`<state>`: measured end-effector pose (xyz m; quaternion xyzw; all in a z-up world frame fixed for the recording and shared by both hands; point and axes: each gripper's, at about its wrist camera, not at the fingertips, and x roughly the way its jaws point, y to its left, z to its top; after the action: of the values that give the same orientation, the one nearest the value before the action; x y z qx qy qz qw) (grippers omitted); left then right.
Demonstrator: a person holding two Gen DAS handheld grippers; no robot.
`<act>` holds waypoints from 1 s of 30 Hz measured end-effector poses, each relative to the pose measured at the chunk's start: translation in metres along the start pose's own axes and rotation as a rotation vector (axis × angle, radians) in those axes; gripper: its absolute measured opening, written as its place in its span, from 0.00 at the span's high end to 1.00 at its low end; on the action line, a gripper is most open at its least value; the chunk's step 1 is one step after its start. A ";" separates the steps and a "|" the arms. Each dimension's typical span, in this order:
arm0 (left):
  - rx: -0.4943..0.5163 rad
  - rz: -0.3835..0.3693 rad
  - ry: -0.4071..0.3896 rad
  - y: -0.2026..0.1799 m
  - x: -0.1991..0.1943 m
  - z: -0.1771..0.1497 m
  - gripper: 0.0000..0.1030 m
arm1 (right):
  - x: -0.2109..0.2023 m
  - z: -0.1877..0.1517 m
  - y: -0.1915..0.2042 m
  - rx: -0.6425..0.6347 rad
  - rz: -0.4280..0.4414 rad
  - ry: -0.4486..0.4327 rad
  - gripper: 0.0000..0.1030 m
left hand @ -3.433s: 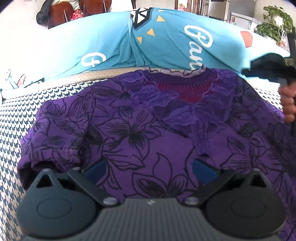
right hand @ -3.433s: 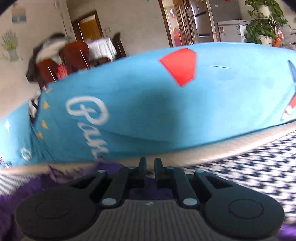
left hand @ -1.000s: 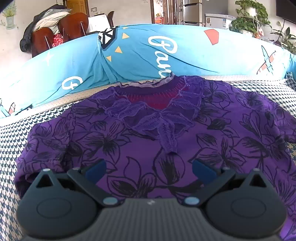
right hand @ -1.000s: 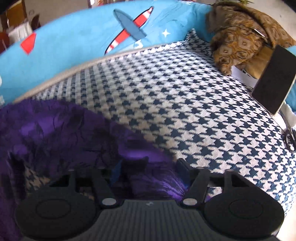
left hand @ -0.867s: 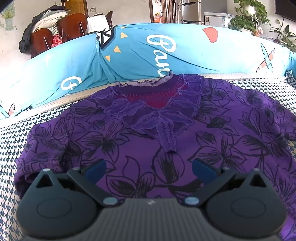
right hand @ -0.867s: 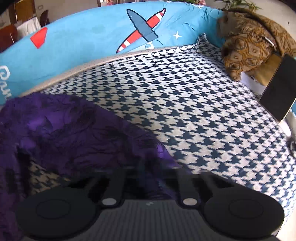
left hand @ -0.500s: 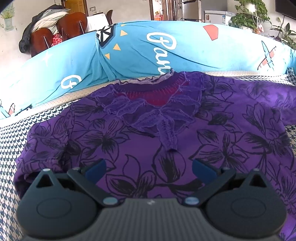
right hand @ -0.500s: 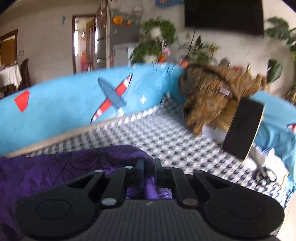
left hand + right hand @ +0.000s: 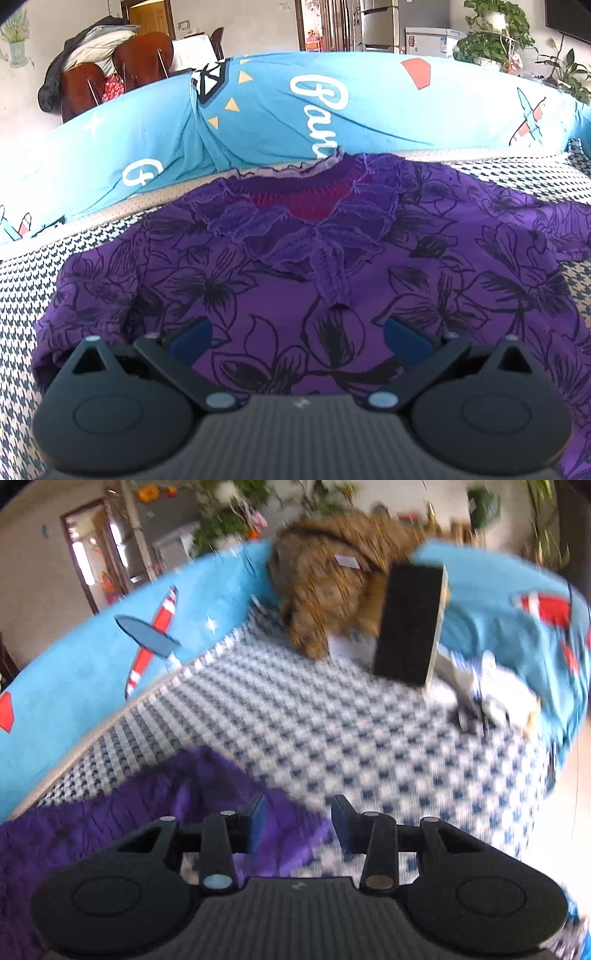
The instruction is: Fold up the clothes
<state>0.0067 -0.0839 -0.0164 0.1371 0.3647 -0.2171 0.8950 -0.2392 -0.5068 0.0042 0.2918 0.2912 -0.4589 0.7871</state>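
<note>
The left hand-held gripper (image 9: 297,338) hangs over the lower front of the purple top (image 9: 295,280), its 2 blue pads (image 9: 190,338) spread wide with nothing gripped. The top lies flat and face up on the houndstooth cover (image 9: 22,280). To the left of this hand-held gripper 1 short sleeve bunches at the edge of the top. Straight ahead of it a lace collar runs down to a point, and past that the neckline reaches the blue cushion (image 9: 258,110) along the back. To its right the cloth spreads toward the other sleeve.

The right wrist view is blurred. Here the right hand-held gripper (image 9: 298,823) has just been opening and its fingers (image 9: 341,821) stand partly apart, released, with nothing pinched. The sleeve end of the top sits under and left of it, with its corner reaching in beneath the gap. Bare houndstooth cover lies ahead and to the right. Far ahead sit a brown patterned bundle (image 9: 332,590) and a dark flat slab (image 9: 408,622) propped upright, well apart from the top.
</note>
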 end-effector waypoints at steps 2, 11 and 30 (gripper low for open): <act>0.005 -0.001 -0.009 -0.001 -0.003 0.000 0.00 | -0.001 -0.005 -0.004 0.036 0.044 0.034 0.62; 0.009 0.011 -0.010 0.001 -0.004 -0.001 0.00 | -0.002 -0.021 0.010 0.002 0.109 0.101 0.57; 0.039 0.014 0.013 -0.007 0.005 -0.005 0.00 | -0.026 0.003 0.017 -0.067 -0.219 -0.372 0.87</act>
<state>0.0036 -0.0891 -0.0237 0.1584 0.3655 -0.2171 0.8912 -0.2340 -0.4882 0.0282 0.1424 0.1859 -0.5779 0.7818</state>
